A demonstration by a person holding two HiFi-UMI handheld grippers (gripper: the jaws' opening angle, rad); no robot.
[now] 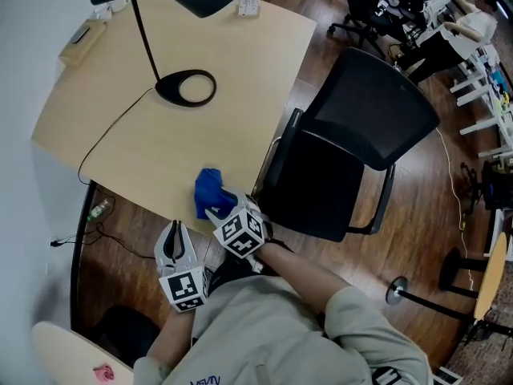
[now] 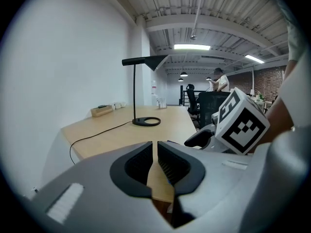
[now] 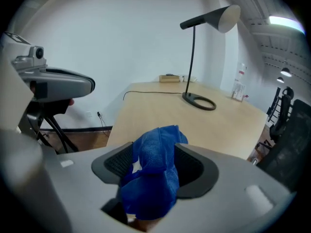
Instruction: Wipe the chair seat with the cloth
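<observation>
Right tool (image 3: 154,152), cloth (image 3: 151,181) between parted jaws

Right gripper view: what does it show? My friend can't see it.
A crumpled blue cloth sits between the wide-apart jaws of the right gripper, with a pale wooden table stretching out beyond it. Farther back a black desk lamp stands on the table, and a dark chair shows at the right edge.
</observation>
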